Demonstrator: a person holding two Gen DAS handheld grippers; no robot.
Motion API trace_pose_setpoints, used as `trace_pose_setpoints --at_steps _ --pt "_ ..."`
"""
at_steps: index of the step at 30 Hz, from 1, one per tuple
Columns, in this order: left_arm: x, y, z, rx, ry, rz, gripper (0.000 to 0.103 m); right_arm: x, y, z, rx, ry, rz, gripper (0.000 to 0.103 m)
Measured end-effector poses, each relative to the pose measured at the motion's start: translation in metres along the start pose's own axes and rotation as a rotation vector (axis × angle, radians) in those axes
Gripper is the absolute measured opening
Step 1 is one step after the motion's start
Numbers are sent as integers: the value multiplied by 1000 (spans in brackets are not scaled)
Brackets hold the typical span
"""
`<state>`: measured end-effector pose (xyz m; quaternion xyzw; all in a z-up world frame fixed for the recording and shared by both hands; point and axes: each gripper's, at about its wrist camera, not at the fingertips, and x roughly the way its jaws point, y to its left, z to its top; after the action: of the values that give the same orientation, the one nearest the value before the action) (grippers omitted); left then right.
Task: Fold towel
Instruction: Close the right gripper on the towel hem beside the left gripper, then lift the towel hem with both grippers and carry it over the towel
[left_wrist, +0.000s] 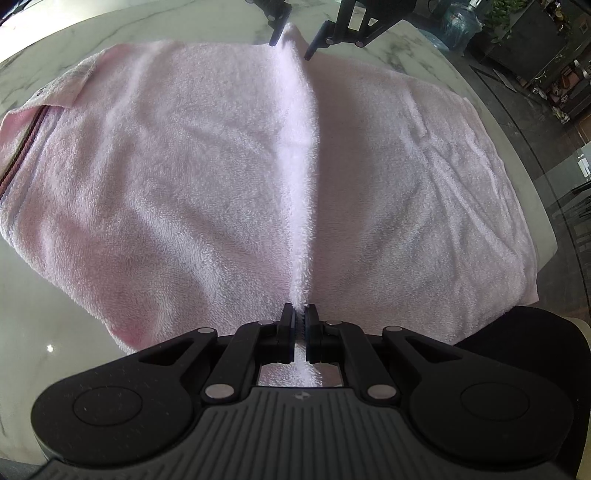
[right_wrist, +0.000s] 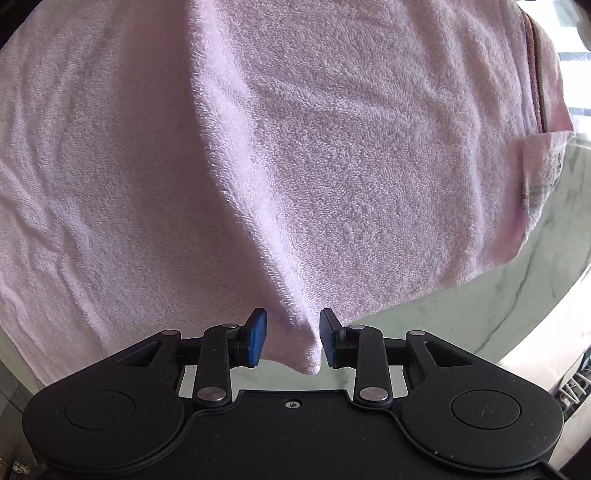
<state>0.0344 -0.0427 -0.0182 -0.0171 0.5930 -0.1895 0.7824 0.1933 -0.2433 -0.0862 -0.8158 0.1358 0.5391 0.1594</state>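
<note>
A pale pink terry towel (left_wrist: 184, 166) lies spread on a marble table (left_wrist: 44, 48), pulled up into a ridge along its middle. My left gripper (left_wrist: 300, 312) is shut on the near end of that ridge. My right gripper (left_wrist: 290, 50) shows at the far end of the ridge, its fingers apart on either side of the cloth. In the right wrist view the right gripper (right_wrist: 293, 334) is open with the blue pads (right_wrist: 257, 338) either side of a raised peak of towel (right_wrist: 332, 147). A striped hem and label show at the towel's edge (right_wrist: 543, 173).
The round marble table's edge (left_wrist: 543, 192) curves along the right; beyond it are a dark floor, a water jug (left_wrist: 460, 24) and shelving. Bare marble (right_wrist: 461, 306) shows beside the towel's corner.
</note>
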Motion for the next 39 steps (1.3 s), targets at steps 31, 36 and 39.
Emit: trace_pose_setpoints --at_steps 31,36,39 --pt "-39 4 -13 104 -58 76 3 -19 64 14 216 55 8 5" --pt "-57 10 -10 149 -78 136 3 -40 88 15 423 47 33 4" --pt "-70 14 -8 186 -94 160 3 -56 101 14 643 30 55 4"
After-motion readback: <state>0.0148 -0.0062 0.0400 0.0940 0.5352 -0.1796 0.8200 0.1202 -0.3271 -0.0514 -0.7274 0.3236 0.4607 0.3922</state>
